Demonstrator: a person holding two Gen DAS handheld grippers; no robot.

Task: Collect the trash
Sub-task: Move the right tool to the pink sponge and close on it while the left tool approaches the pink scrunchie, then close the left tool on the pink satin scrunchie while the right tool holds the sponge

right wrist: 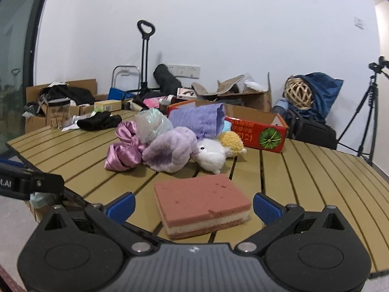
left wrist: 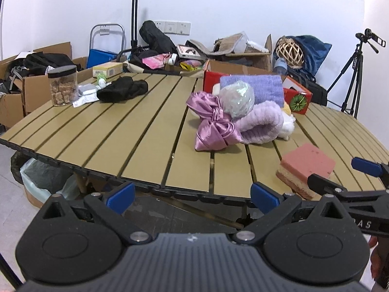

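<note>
One layered pink sponge (right wrist: 203, 204) (porous, rectangular) lies on the slatted table (right wrist: 316, 170) at lower centre, between the spread blue-tipped fingers of the right gripper (right wrist: 193, 206); the left gripper (left wrist: 192, 194) gapes empty, lower frame.

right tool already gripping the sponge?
No. The right tool is open, its blue fingertips standing apart on either side of the sponge, which lies flat on the table.
</note>
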